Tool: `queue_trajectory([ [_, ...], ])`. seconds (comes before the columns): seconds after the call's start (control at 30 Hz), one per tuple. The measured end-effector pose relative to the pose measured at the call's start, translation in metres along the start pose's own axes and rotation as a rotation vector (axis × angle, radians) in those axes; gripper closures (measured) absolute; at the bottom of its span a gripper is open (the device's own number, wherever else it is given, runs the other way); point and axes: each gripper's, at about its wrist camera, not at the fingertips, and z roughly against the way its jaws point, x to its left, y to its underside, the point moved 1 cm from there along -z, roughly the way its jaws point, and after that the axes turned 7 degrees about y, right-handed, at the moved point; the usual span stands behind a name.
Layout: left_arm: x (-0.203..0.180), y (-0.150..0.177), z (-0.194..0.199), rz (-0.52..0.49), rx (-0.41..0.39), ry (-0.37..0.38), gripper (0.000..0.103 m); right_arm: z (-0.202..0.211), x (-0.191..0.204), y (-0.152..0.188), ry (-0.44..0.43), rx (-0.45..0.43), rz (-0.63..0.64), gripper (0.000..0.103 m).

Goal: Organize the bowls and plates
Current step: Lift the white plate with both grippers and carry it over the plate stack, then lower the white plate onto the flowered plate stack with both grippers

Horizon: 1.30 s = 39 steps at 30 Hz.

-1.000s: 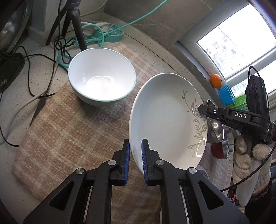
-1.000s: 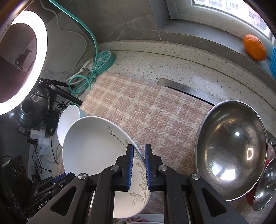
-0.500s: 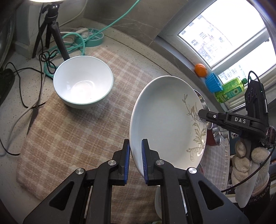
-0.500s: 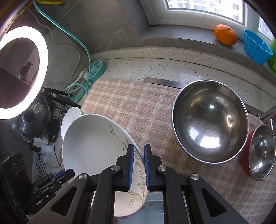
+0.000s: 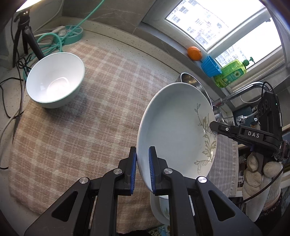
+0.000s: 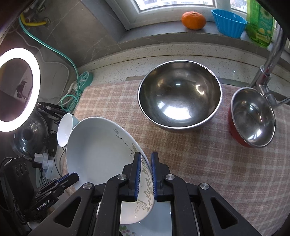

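plate [image 5: 174, 130] above cloth [image 5: 90, 118] — bowl [image 5: 54, 79] far left

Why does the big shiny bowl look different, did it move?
Cannot tell. The steel mixing bowl slid left in the right wrist view, but so did the orange on the windowsill; the camera moved.

A glossy white ceramic plate [image 5: 174, 130] with a leaf print. Two shiny metal bowls [image 6: 179, 96] sit on a matt, woven checked cloth [image 5: 76, 127]. The counter [image 6: 145, 54] is speckled stone.

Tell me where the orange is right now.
The orange sits on the windowsill beside the blue cup, behind the big steel bowl in the right wrist view.
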Motion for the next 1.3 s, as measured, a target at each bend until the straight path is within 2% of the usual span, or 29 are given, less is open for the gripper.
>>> queue_trajectory([
  [0.63,-0.034,0.019,-0.032,-0.119,0.108,0.024,0.092,0.002,-0.069,0.079,-0.007,0.027,-0.225,0.093],
  [0.9,-0.043,0.027,-0.04,-0.142,0.138,0.037,0.092,0.009,-0.081,0.103,0.001,0.028,-0.268,0.093],
  [1.3,-0.051,0.034,-0.049,-0.175,0.163,0.041,0.092,0.002,-0.092,0.139,-0.009,0.079,-0.322,0.093],
])
